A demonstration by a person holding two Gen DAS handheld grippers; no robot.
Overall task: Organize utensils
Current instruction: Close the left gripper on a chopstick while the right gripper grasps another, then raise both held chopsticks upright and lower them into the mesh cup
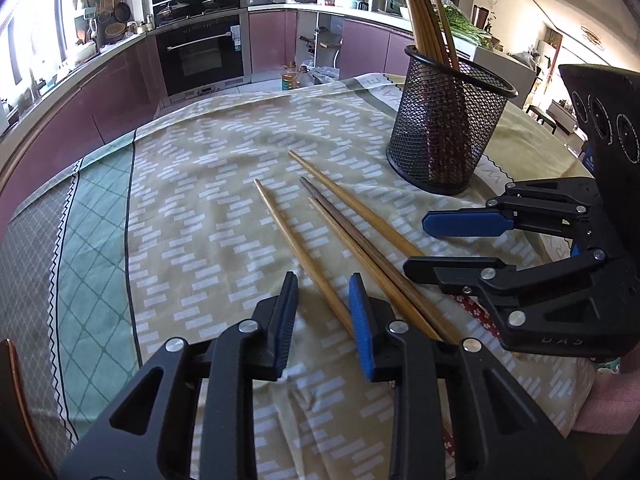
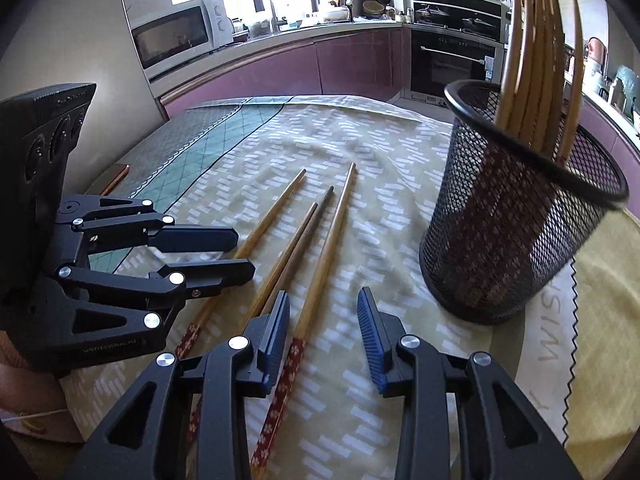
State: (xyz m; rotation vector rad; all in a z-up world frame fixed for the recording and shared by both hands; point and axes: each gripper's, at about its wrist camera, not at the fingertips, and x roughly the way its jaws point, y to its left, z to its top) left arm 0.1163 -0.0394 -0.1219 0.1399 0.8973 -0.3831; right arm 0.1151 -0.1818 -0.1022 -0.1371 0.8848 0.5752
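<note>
Sunlit kitchen: mauve cabinets (image 1: 276,40), black oven (image 1: 200,56), white microwave (image 2: 176,36).

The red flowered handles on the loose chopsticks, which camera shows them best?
The right wrist view: the red flowered handles lie in plain sight between the right gripper's fingers. In the left wrist view only a sliver of them shows under the right gripper.

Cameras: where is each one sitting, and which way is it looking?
Left wrist view: sits on the left claw, looking forward over the loose chopsticks toward the oven; the right claw shows at right.
Right wrist view: sits on the right claw, facing the chopsticks and the microwave; the left claw shows at left.
Both share the chopsticks, the mesh holder and the tablecloth.
</note>
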